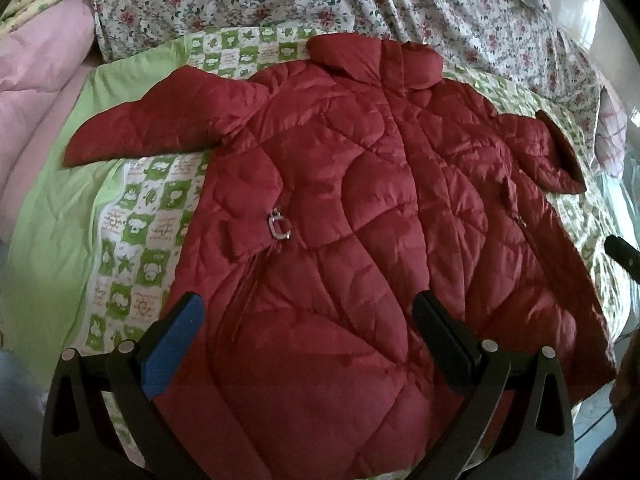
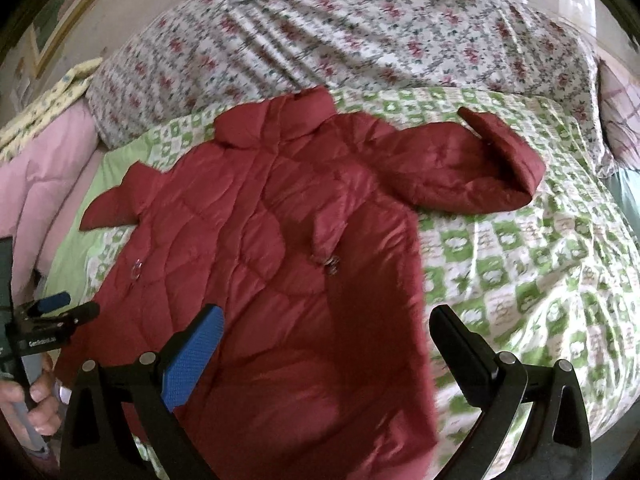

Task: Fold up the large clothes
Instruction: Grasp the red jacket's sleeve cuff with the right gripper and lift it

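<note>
A dark red quilted jacket (image 1: 340, 200) lies spread flat on the bed, collar at the far side, one sleeve out to each side. It also shows in the right wrist view (image 2: 256, 248). My left gripper (image 1: 308, 320) is open and empty, hovering above the jacket's near hem. My right gripper (image 2: 328, 332) is open and empty above the jacket's lower right edge. The left gripper (image 2: 68, 308) also shows at the left of the right wrist view, held by a hand. A tip of the right gripper (image 1: 620, 248) shows at the right edge of the left wrist view.
The jacket rests on a green and white patterned sheet (image 2: 520, 240). A floral quilt (image 2: 360, 40) lies behind it. A pink duvet (image 1: 36, 100) is bunched at the left. A metal buckle (image 1: 279, 224) sits on the jacket's waist.
</note>
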`<state>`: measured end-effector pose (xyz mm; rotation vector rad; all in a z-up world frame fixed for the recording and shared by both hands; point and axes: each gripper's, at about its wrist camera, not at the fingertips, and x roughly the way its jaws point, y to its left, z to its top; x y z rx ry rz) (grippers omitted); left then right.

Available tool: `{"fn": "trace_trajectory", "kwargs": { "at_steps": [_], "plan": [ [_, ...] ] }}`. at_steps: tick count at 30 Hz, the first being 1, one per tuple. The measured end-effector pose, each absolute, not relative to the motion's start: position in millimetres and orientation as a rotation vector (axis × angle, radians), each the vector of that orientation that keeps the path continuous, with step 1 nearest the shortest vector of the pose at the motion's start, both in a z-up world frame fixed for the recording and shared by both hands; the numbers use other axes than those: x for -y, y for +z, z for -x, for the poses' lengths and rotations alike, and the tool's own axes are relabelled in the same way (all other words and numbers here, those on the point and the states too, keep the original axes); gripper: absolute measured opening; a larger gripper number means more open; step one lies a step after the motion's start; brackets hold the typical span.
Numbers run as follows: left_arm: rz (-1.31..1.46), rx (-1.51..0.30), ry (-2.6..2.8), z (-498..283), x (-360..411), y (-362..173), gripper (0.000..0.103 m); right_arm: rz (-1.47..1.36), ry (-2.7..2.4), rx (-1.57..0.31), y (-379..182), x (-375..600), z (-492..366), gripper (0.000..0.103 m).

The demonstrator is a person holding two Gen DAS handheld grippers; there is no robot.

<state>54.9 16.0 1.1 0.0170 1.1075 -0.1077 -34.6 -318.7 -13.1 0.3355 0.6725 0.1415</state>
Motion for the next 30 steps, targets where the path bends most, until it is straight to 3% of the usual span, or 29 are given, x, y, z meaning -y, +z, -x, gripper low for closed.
{"fn": "trace_trajectory", "kwargs": {
  "at_steps": [18, 26, 30],
  "plan": [
    [-0.003, -1.066, -0.079, -117.9, -31.1, 4.3, 0.103, -0.430, -0.073, -0.675, -23.5, 455.1, -58.3, 0.101],
    [0.009, -1.074, -0.084, -148.0, -26.5, -9.0, 0.103, -0.374, -0.174, -0.739, -36.9, 494.5, -128.5, 0.091],
    [0.003, -1.087, -0.075, -161.7, -24.7, -17.6, 0.103, -0.321, -0.214, -0.780, -48.1, 501.5, -156.6, 0.079]
  ]
}}
